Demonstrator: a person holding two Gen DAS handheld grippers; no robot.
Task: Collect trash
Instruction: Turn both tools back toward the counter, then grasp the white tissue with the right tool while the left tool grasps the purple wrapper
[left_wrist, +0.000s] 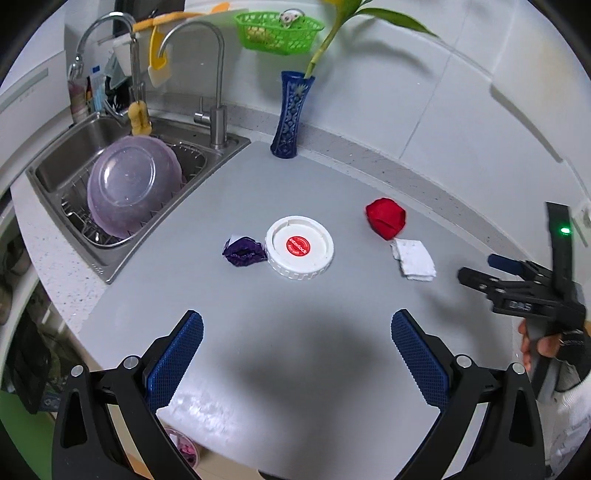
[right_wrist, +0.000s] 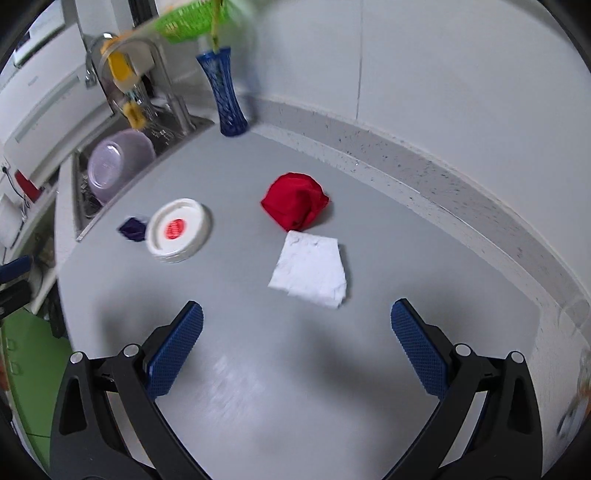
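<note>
Plainly, neither claw has anything in it; the left gripper (left_wrist: 297, 354) stands wide apart over bare counter (left_wrist: 295, 192), and the right gripper (right_wrist: 297, 354) is just as wide, aimed toward the tissue.

Going left to right in the left wrist view, the risks as I judge them: the purple wrapper (left_wrist: 244, 252) lies touching the white lid (left_wrist: 300, 246), so a jaw closing on the wrapper may catch the lid's rim and drag or flip it; the wrapper is crumpled, glossy foil with a white scrap showing at its top edge, likely to slip or spring from the pads; the lid is low and broad, with a red round label, hard to pinch except across its ribbed edge; the red crumpled ball (left_wrist: 386, 218) sits near the back, its lower edge just beside the white tissue (left_wrist: 413, 258), so a sloppy grab at one could shove the other; the tissue is folded flat and thin, and the pads may skate over it or lift only the top ply.

No bin shows clearly in either view.
</note>
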